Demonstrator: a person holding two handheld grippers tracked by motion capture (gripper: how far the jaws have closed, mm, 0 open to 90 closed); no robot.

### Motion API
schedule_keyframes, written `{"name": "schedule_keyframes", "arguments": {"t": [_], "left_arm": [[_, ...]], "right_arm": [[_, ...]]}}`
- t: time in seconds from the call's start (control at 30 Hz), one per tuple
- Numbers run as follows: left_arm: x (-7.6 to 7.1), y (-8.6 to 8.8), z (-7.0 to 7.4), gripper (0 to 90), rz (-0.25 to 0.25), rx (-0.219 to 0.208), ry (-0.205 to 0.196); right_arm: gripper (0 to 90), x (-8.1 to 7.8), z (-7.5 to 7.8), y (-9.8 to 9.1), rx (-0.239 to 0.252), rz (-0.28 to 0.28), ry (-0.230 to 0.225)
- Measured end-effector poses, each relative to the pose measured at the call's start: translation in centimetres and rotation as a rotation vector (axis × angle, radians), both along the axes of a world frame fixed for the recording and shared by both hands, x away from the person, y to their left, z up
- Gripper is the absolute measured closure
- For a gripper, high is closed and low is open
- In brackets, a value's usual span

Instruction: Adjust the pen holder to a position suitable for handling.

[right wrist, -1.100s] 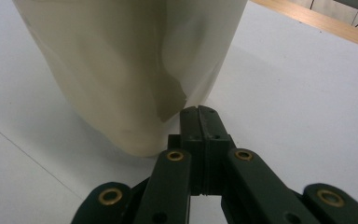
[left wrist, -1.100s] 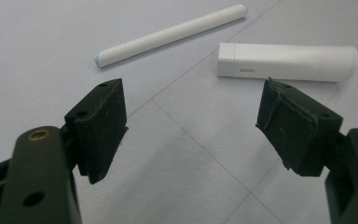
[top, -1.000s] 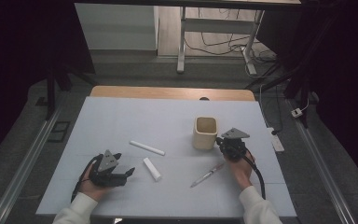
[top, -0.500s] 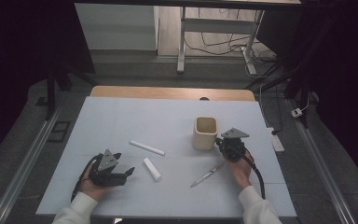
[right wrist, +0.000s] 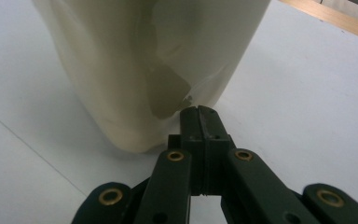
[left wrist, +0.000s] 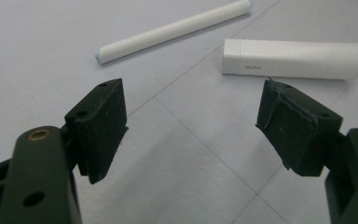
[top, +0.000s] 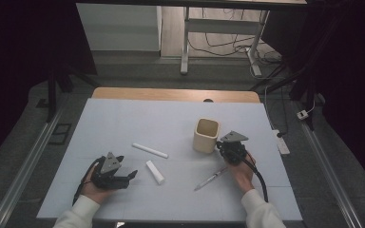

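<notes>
On the pale worktop (top: 123,118), the left gripper (top: 123,176) sits near the front left with jaws spread wide and nothing between them, aimed at the short white tube (left wrist: 294,59), which lies flat just ahead of the jaw tips; the long white stick (left wrist: 172,29) lies a bit farther off, apart from it. The right gripper (top: 228,149) is pressed up just beside the cream cup (top: 206,135), jaws clenched together on nothing, tips at the cup's lower wall. A pen (top: 211,178) lies near the right hand. Tube looks like light rigid plastic, smooth and round, so it will likely roll or slip if pinched off-centre; best taken across its middle, jaws square to its length. Cup looks light too, could tip or slide if nudged.
</notes>
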State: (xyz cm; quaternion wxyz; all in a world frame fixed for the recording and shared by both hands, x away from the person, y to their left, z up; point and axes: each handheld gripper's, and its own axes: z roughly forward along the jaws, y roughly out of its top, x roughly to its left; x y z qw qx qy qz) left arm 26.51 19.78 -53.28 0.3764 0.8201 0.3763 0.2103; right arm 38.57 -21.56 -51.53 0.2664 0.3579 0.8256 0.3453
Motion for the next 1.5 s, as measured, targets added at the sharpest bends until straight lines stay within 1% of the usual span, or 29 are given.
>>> {"name": "schedule_keyframes", "arguments": {"t": [0.17,0.33,0.37,0.53,0.57,0.67,0.7,0.93,1.03,1.2,1.5], "left_arm": [[0.0,0.0,0.0,24.2,-0.004,0.004,0.0],[0.1,0.0,-0.1,24.2,-0.002,0.008,0.002],[0.0,0.0,-0.1,24.2,-0.001,0.008,0.002],[0.1,0.0,-0.1,24.2,-0.003,0.011,0.002],[0.1,-0.1,-0.1,24.2,-0.002,0.013,0.002],[0.1,-0.1,-0.1,24.2,-0.001,0.014,0.002],[0.1,-0.1,-0.1,24.2,-0.001,0.014,0.002],[0.1,-0.1,-0.2,24.3,-0.001,0.016,0.003],[0.1,-0.1,-0.2,24.3,0.0,0.018,0.004],[0.0,-0.1,-0.2,24.3,0.0,0.025,-0.001],[0.0,-0.1,-0.2,24.3,0.0,0.026,-0.001]], "right_arm": [[89.6,0.1,0.0,0.5,0.003,0.003,0.001],[89.6,0.7,0.1,1.0,0.017,-0.002,-0.003],[89.6,0.8,0.1,1.0,0.026,-0.004,-0.003],[89.6,1.2,0.1,1.3,0.021,-0.004,0.0],[89.6,1.3,0.1,1.3,0.03,-0.007,0.0],[89.6,1.6,0.1,1.5,0.032,-0.013,-0.003],[89.6,1.7,0.2,1.6,0.022,-0.011,-0.004],[89.6,2.4,0.1,2.3,0.026,-0.013,-0.004],[89.6,2.5,0.2,2.7,0.025,-0.01,0.002],[89.6,2.7,0.1,3.1,0.024,-0.003,-0.008],[89.6,3.0,0.1,3.8,0.02,0.009,-0.008]]}}
